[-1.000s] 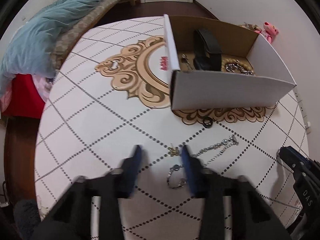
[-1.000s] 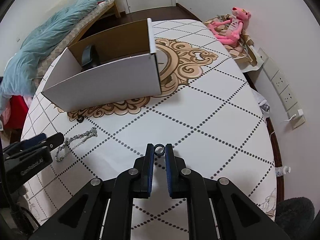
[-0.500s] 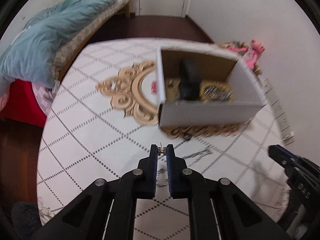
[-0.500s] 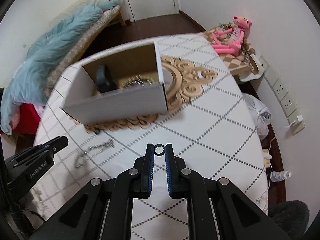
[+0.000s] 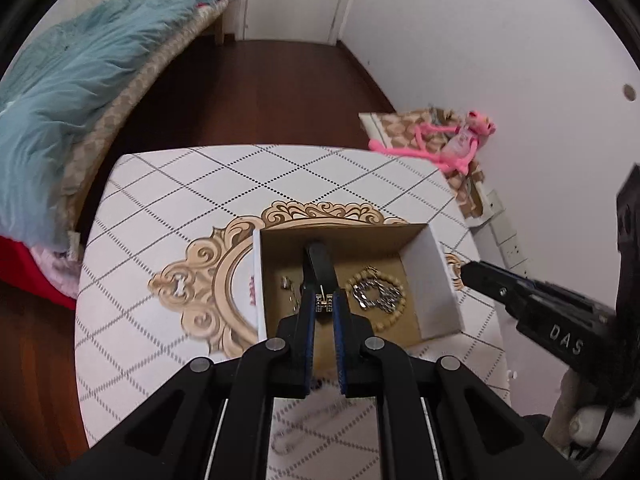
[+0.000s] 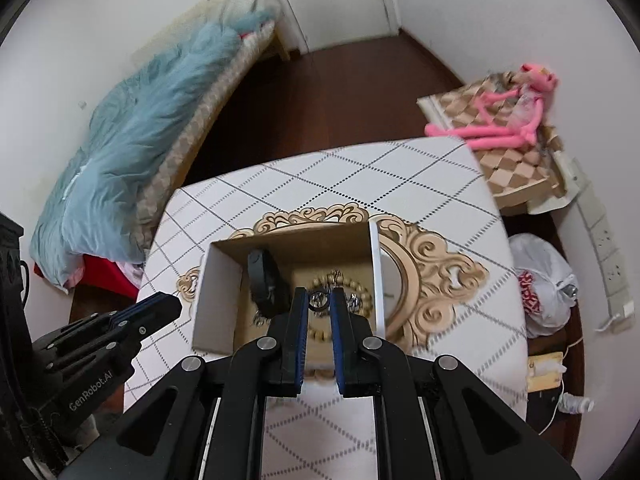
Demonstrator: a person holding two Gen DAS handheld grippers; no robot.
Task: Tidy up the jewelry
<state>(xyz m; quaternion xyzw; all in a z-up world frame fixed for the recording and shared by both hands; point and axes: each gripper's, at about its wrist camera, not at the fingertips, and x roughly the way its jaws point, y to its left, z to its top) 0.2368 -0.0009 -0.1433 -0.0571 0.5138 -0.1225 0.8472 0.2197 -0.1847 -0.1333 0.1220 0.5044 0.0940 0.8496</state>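
Now I am holding both pieces above the open white cardboard box (image 5: 434,280) on the worktop (image 5: 168,216). My left hand-held gripper (image 5: 324,304) is pinching a small gold H-shaped earring (image 5: 324,303); my right hand-held gripper (image 6: 319,302) is pinching a small dark ring (image 6: 319,300). I am judging it best to go low inside the walls before loosening, aiming beside the black strap (image 5: 320,268) and the beaded bracelet (image 5: 394,312), so neither bounces out.
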